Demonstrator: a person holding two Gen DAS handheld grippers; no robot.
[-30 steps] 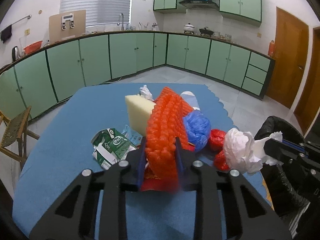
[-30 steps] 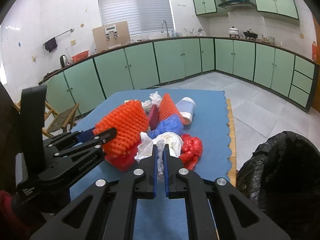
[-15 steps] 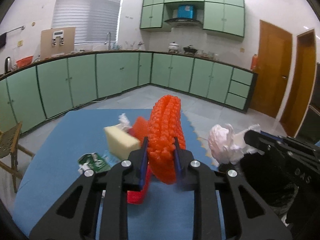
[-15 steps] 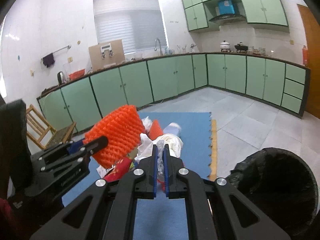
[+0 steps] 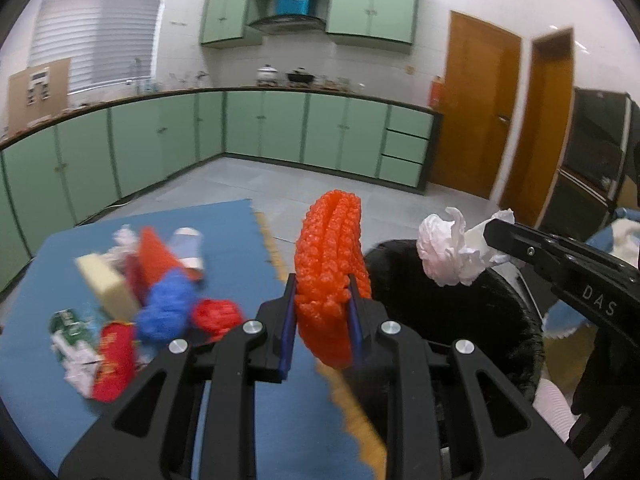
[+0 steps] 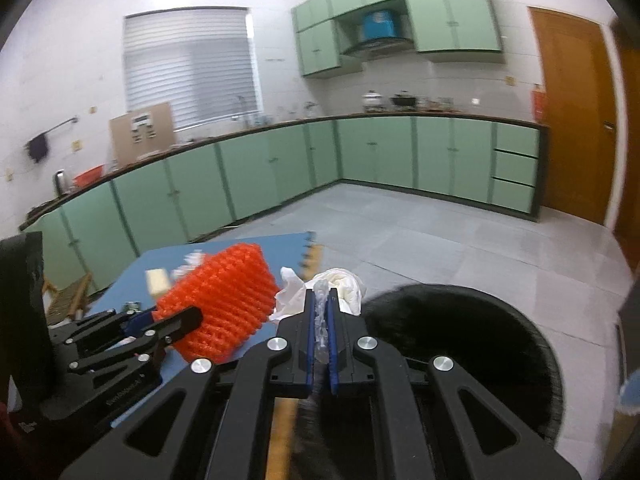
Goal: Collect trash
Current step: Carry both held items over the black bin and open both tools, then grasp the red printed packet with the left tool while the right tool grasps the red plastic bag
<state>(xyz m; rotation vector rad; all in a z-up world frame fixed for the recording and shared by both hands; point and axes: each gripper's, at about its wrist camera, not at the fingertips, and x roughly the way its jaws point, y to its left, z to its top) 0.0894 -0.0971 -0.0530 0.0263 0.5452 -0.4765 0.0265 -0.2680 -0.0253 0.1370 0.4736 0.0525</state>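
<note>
— Left wrist view: what's where, relative to the black bin (image 5: pixel 452 316)?
— Left gripper (image 5: pixel 322 320) clamps orange foam net (image 5: pixel 330 276) at its rim; right gripper (image 6: pixel 321 320) pinches white plastic bag (image 6: pixel 340 284) above it.

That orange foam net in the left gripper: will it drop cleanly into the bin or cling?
The orange foam net looks soft: the left gripper visibly pinches it narrow. Probably very light, so it may fall slowly or snag on the pads. It stands up above the jaws, so it is springy rather than limp.
</note>
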